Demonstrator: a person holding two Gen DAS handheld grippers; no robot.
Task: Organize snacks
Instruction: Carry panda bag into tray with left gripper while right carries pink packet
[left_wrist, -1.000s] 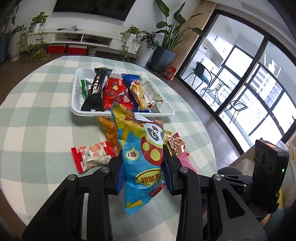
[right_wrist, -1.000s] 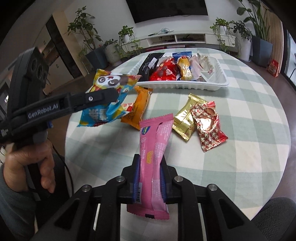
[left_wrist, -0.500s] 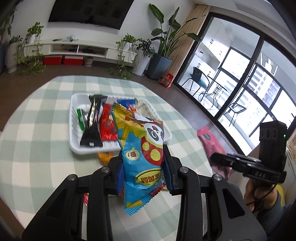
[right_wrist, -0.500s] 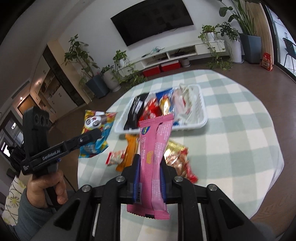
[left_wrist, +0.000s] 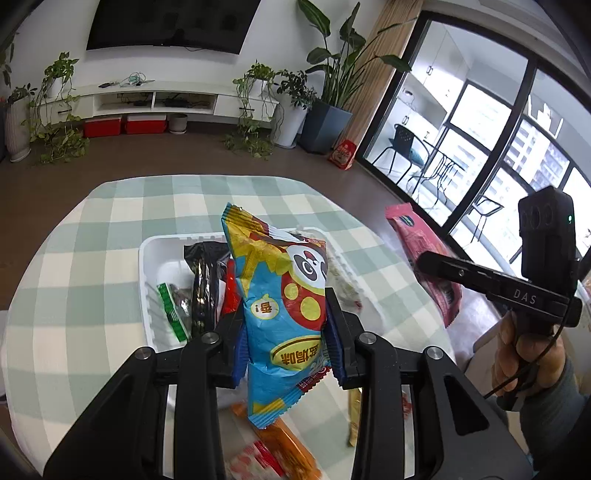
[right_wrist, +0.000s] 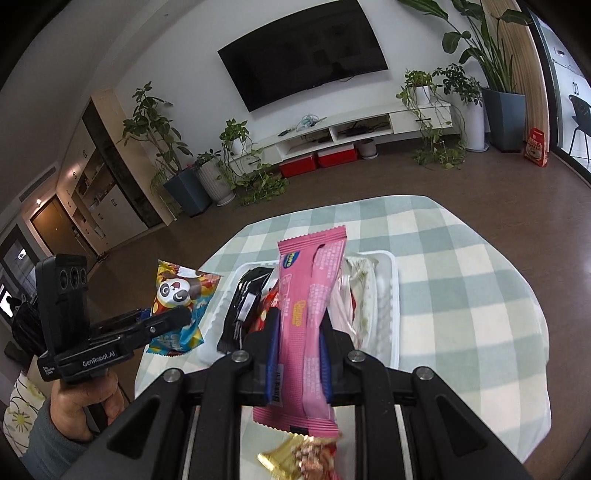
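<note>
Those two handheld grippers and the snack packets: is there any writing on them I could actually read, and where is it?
"DAS": on the side of the right gripper, seen from the left wrist view.
"GenRobot.AI": on the side of the left gripper, seen from the right wrist view.
Panda snack bag: Chinese characters in a yellow oval and a yellow dot, mirrored, not legible to me.
Pink snack packet: a blue logo, orange lettering and fine print, all too small or blurred.

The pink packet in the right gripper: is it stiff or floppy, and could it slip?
The pink packet probably is fairly stiff: it stands upright above the right gripper without bending. Its glossy wrapper may slide. It looks light.
</note>
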